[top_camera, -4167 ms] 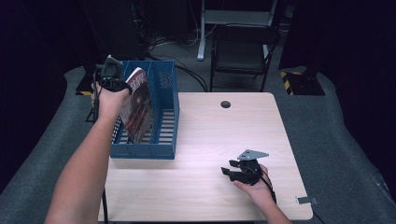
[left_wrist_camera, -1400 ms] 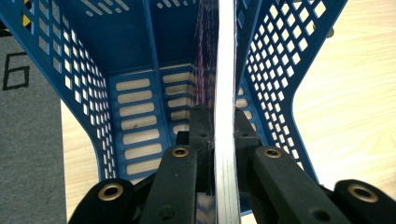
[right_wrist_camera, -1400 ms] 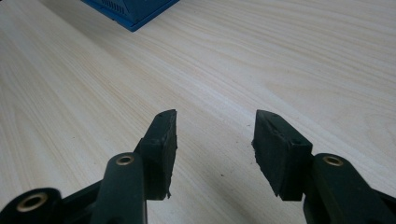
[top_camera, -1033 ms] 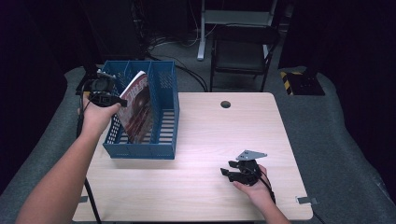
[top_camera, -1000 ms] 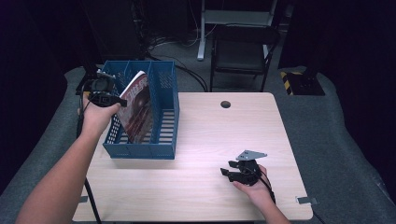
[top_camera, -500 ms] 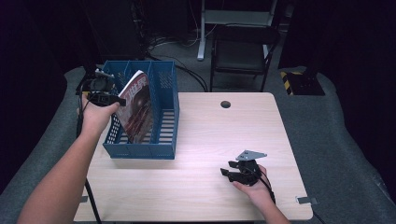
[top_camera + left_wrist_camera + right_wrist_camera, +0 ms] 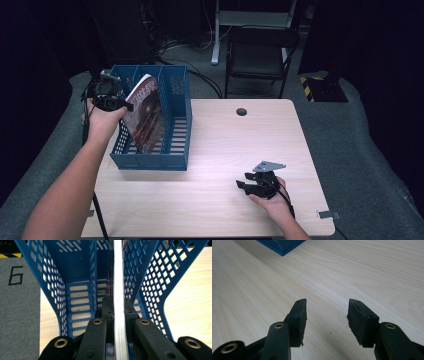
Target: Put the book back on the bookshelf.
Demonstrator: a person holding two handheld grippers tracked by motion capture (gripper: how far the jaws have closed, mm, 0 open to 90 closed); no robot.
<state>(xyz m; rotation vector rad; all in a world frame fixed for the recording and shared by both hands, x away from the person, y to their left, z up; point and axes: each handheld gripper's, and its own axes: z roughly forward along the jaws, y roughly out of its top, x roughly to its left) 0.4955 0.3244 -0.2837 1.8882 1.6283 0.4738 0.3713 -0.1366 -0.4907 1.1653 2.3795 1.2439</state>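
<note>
- While the left gripper [image 7: 112, 97] hangs at the upper left of the blue file basket [image 7: 176, 150], its fingers [image 7: 108, 312] are clamped on the edge of a magazine [image 7: 145, 112], one on each face.
- From the high view, the magazine stands tilted inside the basket, its top leaning toward the left hand [image 7: 102, 120] and its lower edge down among the floor slats.
- Seen along the left gripper's own view, the magazine [image 7: 118, 290] shows edge-on as a pale strip running between two perforated blue walls [image 7: 147, 277]; which compartment it sits in cannot be told for sure.
- At the left end of the tabletop [image 7: 240, 145] the basket rests with its outer side near the edge.
- Well apart from the basket, the right gripper [image 7: 252, 184] lies low on the tabletop near the front right, held by the right hand [image 7: 272, 200].
- Its fingers [image 7: 298, 312] stand apart with bare wood [image 7: 337, 277] between them, gripping nothing.
- A corner of the blue basket [image 7: 282, 246] shows far off in the right gripper view.
</note>
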